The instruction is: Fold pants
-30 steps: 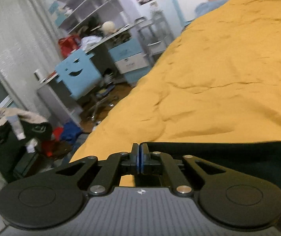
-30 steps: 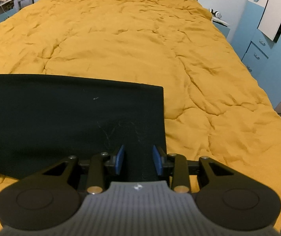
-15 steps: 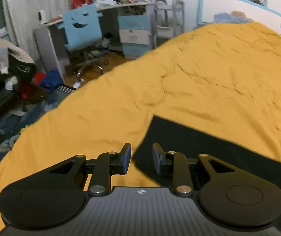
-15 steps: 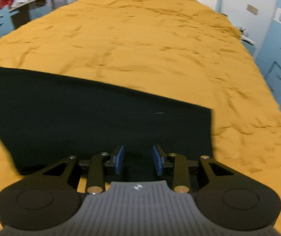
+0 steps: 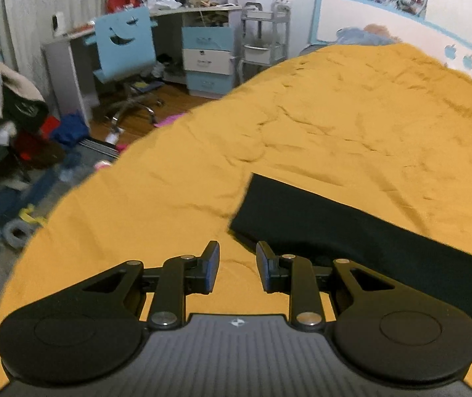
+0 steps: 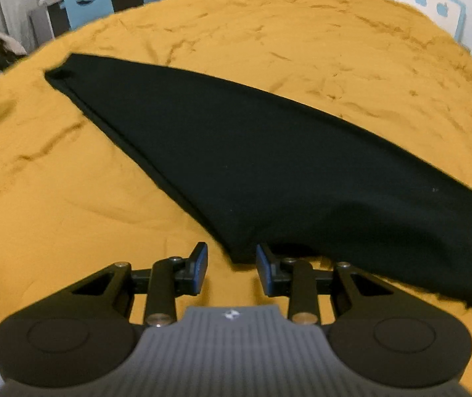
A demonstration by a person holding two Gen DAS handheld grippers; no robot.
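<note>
The black pants (image 6: 269,165) lie flat near the bed's (image 6: 335,33) front edge: soft, light, limp. Take them by the corners. Left tongs (image 5: 237,264) and right tongs (image 6: 231,264) gape, empty.

A wide bed w/ a wrinkled mustard-yellow cloth cover (image 5: 351,122) is seen across most of both views. Beyond its far-left edge, a light-blue desk chair w/ a cut-out smiling face (image 5: 124,43) is parked at a cluttered white counter (image 5: 183,11). A blue-and-white drawer unit (image 5: 206,61) is set just beside a grey wire trolley (image 5: 264,38). Clothes are piled on the floor (image 5: 34,139) at left.
</note>
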